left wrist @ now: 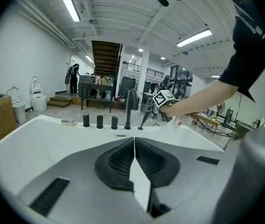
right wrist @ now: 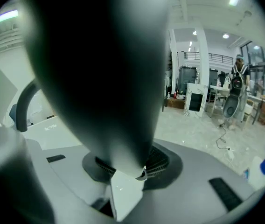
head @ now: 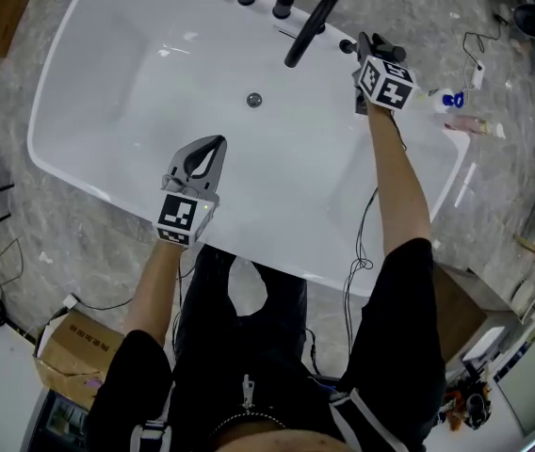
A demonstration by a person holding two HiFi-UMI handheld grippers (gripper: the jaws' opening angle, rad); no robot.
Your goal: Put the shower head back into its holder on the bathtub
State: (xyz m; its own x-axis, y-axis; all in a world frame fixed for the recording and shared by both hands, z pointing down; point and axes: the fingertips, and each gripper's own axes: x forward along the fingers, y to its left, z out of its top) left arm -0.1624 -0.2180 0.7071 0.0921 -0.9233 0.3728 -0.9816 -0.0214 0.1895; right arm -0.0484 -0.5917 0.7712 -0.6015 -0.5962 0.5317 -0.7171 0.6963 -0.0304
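Right fingers (right wrist: 163, 161) clamped on shower head (right wrist: 102, 78); left fingers (left wrist: 118, 162) together, empty. Best to lower it plumb and slowly into the holder.

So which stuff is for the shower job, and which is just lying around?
For the job:
- shower head
- right gripper, holding it
- bathtub

Just lying about:
- box
- bottle
- soap dish

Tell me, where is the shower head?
The shower head is held in the right gripper; in the head view that is at the far rim of the bathtub, just right of the black faucet.
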